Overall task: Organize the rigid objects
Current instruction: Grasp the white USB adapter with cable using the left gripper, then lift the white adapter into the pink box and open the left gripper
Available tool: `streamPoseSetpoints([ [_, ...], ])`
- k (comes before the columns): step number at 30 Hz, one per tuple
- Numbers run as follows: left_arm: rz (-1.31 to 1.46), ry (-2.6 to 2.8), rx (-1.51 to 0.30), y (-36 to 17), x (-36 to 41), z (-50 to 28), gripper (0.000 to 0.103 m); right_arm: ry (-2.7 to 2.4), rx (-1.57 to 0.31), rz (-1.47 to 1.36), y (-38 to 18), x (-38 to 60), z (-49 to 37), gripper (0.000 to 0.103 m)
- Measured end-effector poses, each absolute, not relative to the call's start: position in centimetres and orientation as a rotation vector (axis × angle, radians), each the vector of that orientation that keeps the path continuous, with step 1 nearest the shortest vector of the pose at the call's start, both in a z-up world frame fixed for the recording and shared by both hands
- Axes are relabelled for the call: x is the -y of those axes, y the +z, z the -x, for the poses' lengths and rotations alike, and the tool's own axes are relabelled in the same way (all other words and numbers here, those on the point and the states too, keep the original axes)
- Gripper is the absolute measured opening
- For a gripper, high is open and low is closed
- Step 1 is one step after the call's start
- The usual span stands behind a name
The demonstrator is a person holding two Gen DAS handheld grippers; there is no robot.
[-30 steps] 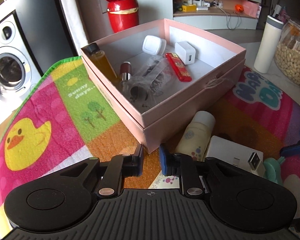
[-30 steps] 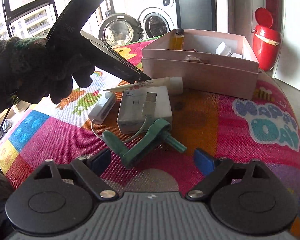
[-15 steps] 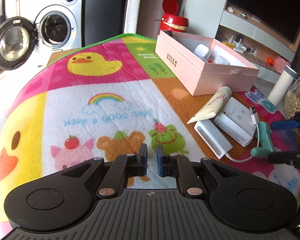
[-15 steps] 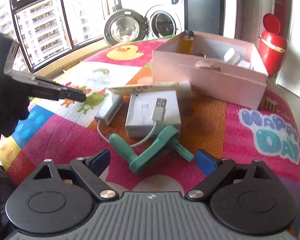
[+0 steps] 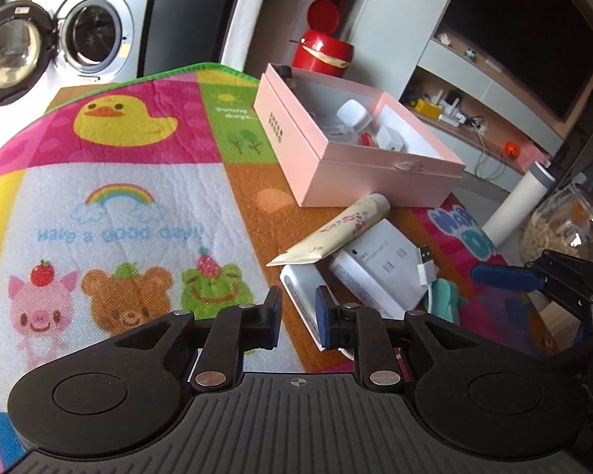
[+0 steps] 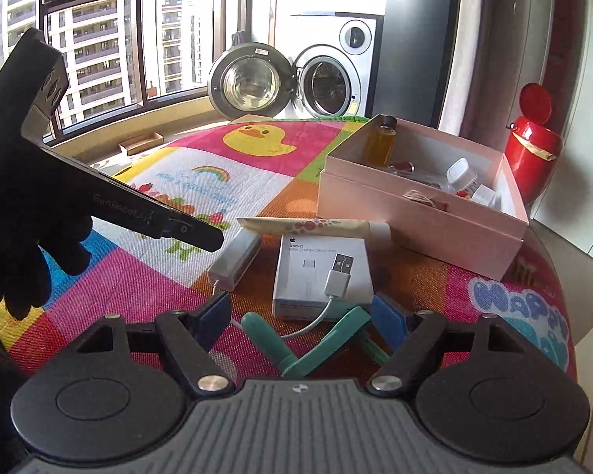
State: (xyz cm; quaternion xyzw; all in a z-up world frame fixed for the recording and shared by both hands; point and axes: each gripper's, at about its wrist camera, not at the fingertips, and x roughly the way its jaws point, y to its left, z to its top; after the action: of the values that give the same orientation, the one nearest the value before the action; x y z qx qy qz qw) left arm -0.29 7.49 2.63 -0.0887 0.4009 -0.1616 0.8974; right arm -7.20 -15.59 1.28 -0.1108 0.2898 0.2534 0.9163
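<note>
Now the right gripper [image 6: 302,318] is closing its still wide jaws around the teal clip [image 6: 320,349] – its pads do not press it yet. Just beyond lie the USB-C cable box [image 6: 316,272], the white power bank [image 6: 233,262] and the cream tube [image 6: 316,226]; farther stands the pink box [image 6: 415,221]. Beside the power bank, the left gripper [image 5: 298,318] opens slightly, narrow and empty. Next, I think: grip firmly, then carry the clip into the box.

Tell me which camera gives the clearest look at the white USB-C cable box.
The right wrist view. There the white USB-C cable box lies just ahead of the camera, its printed top face readable, with a USB plug resting on it. The left wrist view shows the box at an angle, partly overlapped by the cream tube.
</note>
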Motion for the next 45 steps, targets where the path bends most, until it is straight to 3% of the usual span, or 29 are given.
streamPoseSetpoints([
  [4,0.180,-0.310,-0.829,2.5,-5.8,-0.6,0.024,0.512,-0.583,0.225,1.3,16.1,7.5,0.079],
  [8,0.076,-0.329,-0.854,2.0,-4.1,-0.4,0.035,0.524,-0.628,0.262,0.0,16.1,7.0,0.079],
  [13,-0.068,-0.345,-0.832,2.0,-3.9,1.2,0.037,0.478,-0.635,0.298,-1.1,16.6,6.8,0.083],
  [15,-0.093,-0.311,-0.827,2.0,-4.9,1.7,0.037,0.464,-0.625,0.312,-1.2,16.9,7.0,0.083],
  [18,-0.107,-0.245,-0.828,1.9,-7.0,2.0,0.028,0.458,-0.636,0.292,-1.3,17.7,7.0,0.083],
  [23,-0.064,-0.207,-0.833,2.0,-9.7,2.2,0.027,0.487,-0.644,0.142,-0.1,19.3,7.0,0.084],
  [28,-0.136,-0.277,-0.805,1.9,-8.2,3.1,0.026,0.499,-0.634,0.219,-0.5,17.6,6.6,0.085],
  [34,-0.020,-0.274,-0.769,1.3,-8.8,3.4,0.029,0.512,-0.696,0.208,-2.1,16.7,4.5,0.086],
  [37,-0.061,-0.275,-0.757,1.4,-8.3,3.7,0.029,0.517,-0.687,0.225,-2.1,16.5,5.1,0.082],
  [41,-0.054,-0.303,-0.741,1.4,-8.0,4.3,0.025,0.531,-0.704,0.230,-1.8,16.7,5.7,0.069],
  [45,-0.094,-0.387,-0.722,1.5,-7.2,5.6,0.024,0.528,-0.663,0.188,0.7,18.0,7.1,0.069],
])
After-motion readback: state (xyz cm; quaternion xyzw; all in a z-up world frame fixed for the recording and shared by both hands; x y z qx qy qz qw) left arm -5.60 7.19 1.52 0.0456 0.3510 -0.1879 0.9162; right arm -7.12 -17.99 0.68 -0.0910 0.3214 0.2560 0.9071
